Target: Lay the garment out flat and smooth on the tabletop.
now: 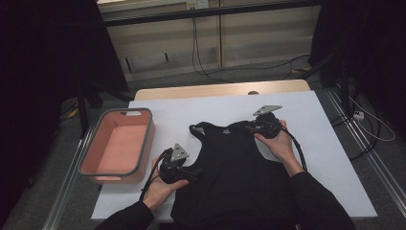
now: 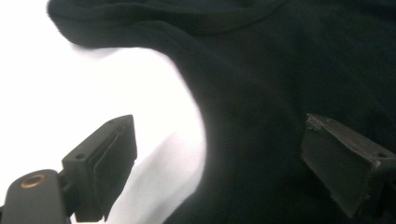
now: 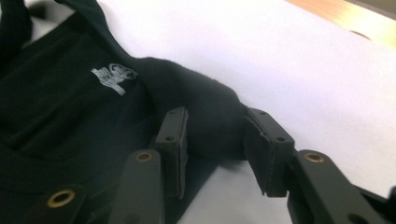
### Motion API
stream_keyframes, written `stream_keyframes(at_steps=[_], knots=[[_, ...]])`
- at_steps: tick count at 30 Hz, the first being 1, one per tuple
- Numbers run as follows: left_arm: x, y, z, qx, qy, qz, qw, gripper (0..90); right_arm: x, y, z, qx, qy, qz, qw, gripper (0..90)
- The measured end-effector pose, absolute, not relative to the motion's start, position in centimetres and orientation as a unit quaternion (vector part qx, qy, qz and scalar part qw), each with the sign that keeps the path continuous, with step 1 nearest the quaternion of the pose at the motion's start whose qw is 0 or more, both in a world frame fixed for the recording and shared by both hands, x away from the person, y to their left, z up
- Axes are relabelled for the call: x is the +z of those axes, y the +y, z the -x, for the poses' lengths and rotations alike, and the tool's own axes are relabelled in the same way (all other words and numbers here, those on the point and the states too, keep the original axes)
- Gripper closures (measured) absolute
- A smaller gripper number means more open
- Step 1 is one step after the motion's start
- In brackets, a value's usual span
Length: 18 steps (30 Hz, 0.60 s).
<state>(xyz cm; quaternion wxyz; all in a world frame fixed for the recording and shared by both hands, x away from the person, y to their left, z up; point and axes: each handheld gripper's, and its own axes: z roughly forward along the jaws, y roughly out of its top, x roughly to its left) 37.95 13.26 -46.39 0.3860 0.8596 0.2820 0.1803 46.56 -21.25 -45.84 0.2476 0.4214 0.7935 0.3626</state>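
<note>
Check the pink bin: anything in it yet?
Empty. The high view shows the pink bin's bare floor; the black vest lies on the table.

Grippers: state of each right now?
Left gripper: open, jaws wide apart astride the armhole edge of the black tank top.
Right gripper: jaws around the bunched shoulder strap, partly closed; firm clamp cannot be told.

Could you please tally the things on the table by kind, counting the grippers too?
Black sleeveless garment: 1
Pink bin with grey rim: 1
Grippers: 2, the left gripper and the right gripper
Total: 4
</note>
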Motion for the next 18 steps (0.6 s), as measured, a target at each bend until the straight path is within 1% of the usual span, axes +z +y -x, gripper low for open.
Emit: stream_keyframes(at_steps=[4,5,8,11,12,16,17,18], knots=[[-46.4,13.3,-37.9,0.180,0.286,-0.861,0.381,11.5,-46.4,-21.1,-46.8,0.359,0.794,-0.424,0.246,58.8],[-46.4,13.3,-37.9,0.179,0.285,-0.862,0.380,11.5,-46.4,-21.1,-46.8,0.359,0.794,-0.425,0.244,60.6],[-46.4,13.3,-37.8,0.177,0.284,-0.863,0.379,11.5,-46.5,-21.0,-46.9,0.354,0.797,-0.426,0.243,70.9],[-46.4,13.3,-37.8,0.177,0.281,-0.866,0.375,11.5,-46.3,-21.2,-47.1,0.356,0.795,-0.429,0.240,86.9],[-46.4,13.2,-37.8,0.174,0.281,-0.866,0.376,11.5,-46.1,-21.3,-47.2,0.363,0.793,-0.429,0.237,90.0],[-46.4,13.2,-37.7,0.176,0.279,-0.866,0.376,11.8,-45.2,-21.3,-47.4,0.375,0.790,-0.424,0.235,90.0],[-46.4,13.2,-37.7,0.176,0.279,-0.866,0.376,11.8,-45.0,-21.3,-47.2,0.384,0.788,-0.420,0.234,89.1],[-46.4,13.3,-37.6,0.173,0.278,-0.866,0.378,11.8,-44.9,-21.3,-47.0,0.396,0.785,-0.418,0.228,85.2]])
